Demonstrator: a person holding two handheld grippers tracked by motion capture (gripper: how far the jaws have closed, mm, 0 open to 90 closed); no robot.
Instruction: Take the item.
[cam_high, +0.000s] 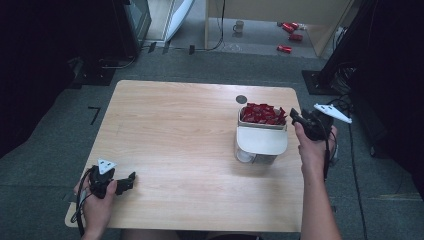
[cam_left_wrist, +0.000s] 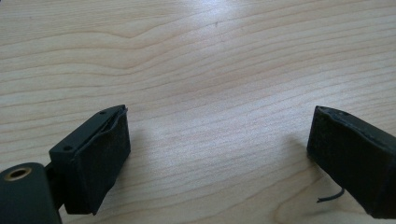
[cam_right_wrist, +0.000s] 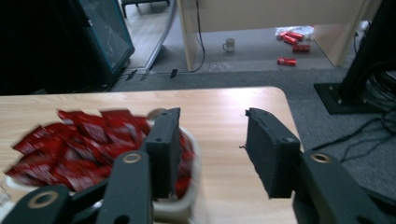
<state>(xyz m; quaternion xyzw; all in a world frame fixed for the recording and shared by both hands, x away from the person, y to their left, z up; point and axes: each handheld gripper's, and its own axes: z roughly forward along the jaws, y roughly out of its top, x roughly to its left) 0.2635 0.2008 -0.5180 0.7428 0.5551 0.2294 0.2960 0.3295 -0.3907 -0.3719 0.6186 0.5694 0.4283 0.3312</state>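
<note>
A white container (cam_high: 261, 140) stood on the right half of the wooden table (cam_high: 185, 150), not far from its right edge, and its open top was heaped with small red packets (cam_high: 263, 113). Below the packets its pale front face sloped toward the person, with something clear and round showing at its lower left corner. A small dark disc (cam_high: 241, 99) lay on the tabletop just behind the container.

The right gripper (cam_high: 295, 118) hung just to the right of the container, level with the packets, held up in the person's right hand (cam_high: 312, 150). In the right gripper view, its jaws stood partly apart with bare tabletop between the pads and nothing gripped; the left-hand jaw there sat in front of the container's white rim (cam_right_wrist: 189, 186) and the red packets (cam_right_wrist: 79, 144), which looked blurred.

Well apart from all this, the left gripper (cam_high: 131, 179) rested at the near left corner of the table in the person's left hand (cam_high: 97, 207). The left gripper view showed its jaws spread wide over plain wood grain, holding nothing.

Beyond the table's far edge, on the grey floor, stood a mug (cam_high: 239, 26) and several red cans (cam_high: 290, 35).
</note>
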